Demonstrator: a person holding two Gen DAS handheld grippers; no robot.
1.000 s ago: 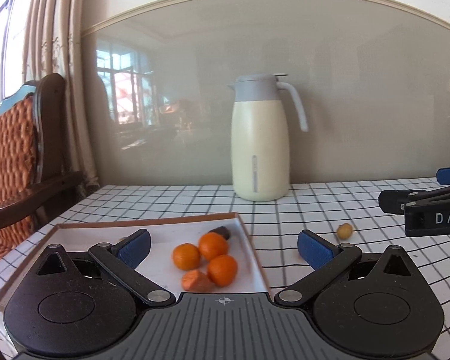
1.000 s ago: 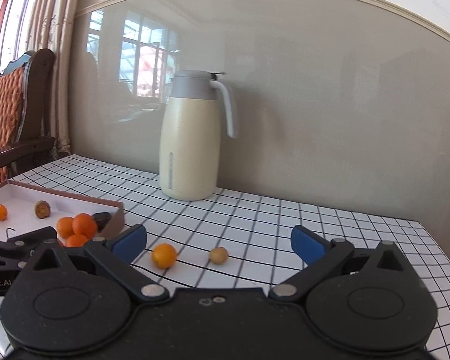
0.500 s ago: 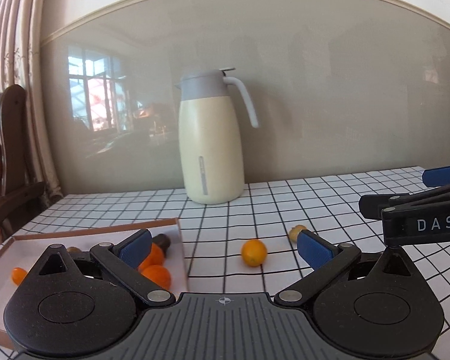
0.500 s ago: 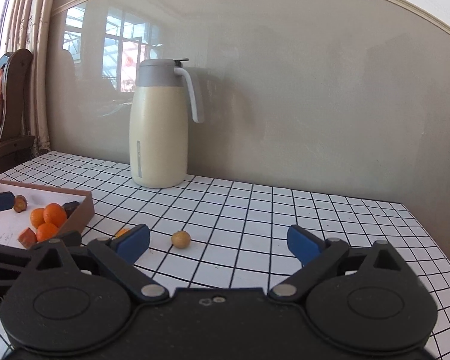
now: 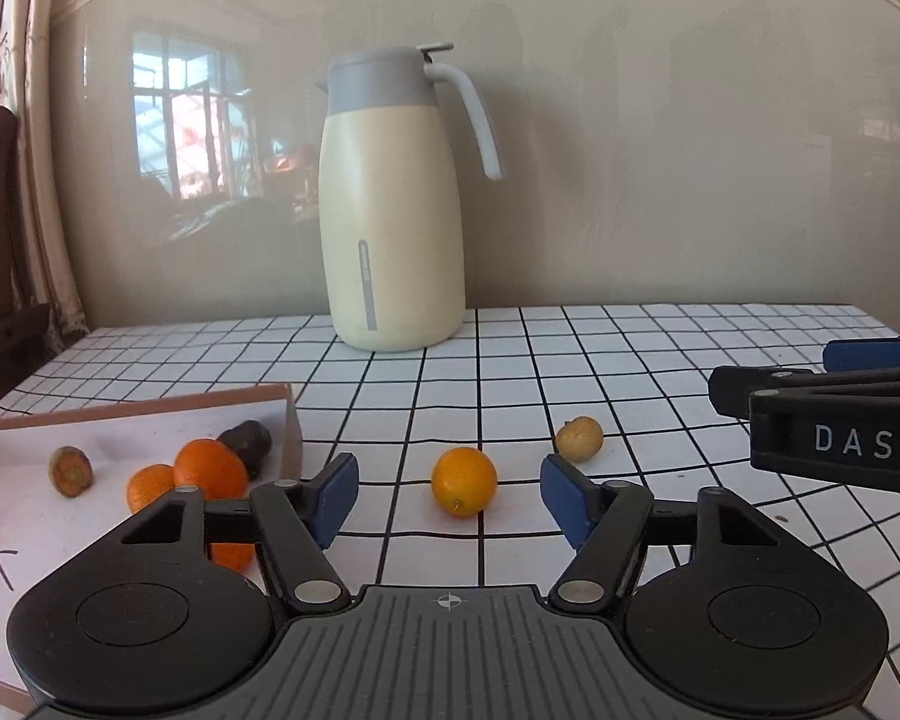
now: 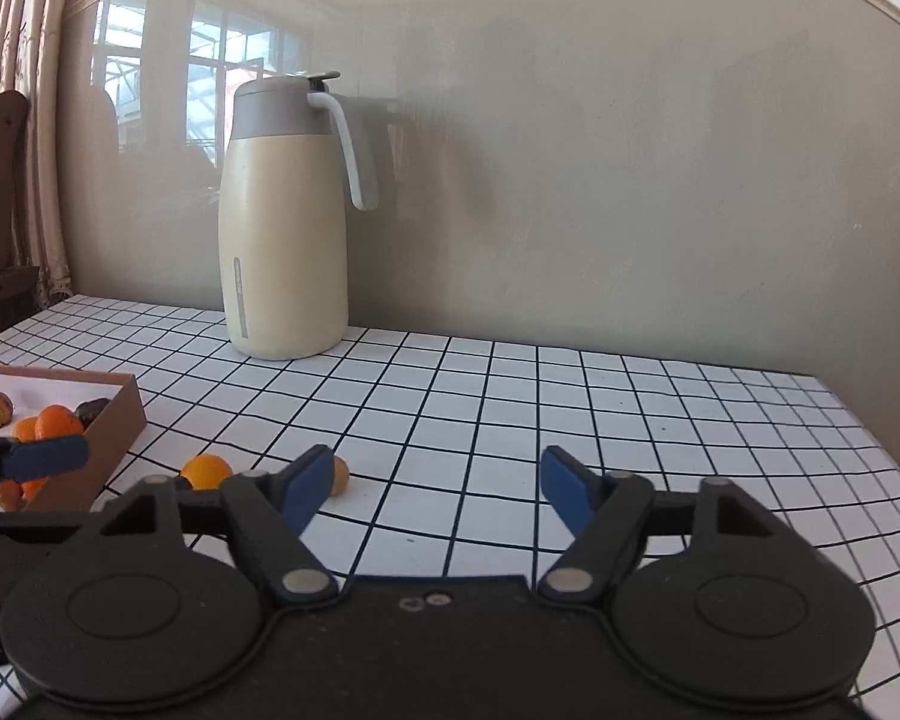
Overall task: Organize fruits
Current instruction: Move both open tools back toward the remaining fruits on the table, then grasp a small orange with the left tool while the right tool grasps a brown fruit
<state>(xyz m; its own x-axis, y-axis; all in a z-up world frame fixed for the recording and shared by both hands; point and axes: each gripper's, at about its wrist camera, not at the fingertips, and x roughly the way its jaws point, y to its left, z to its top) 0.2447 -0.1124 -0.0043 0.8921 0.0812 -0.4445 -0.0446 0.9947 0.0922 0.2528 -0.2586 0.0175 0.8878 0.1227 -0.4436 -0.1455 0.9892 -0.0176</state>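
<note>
Orange (image 5: 464, 481) on open table (image 5: 630, 360) beside tray (image 5: 150, 408)

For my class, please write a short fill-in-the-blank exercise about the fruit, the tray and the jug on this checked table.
1. The cream jug has a ____ lid and handle.
2. Two fruits lie loose on the tablecloth: an orange one and a smaller ____ one.
3. The other orange fruits lie in a shallow ____.
4. The left gripper has ____ finger pads.

Missing words: grey; yellowish; tray; blue
</note>
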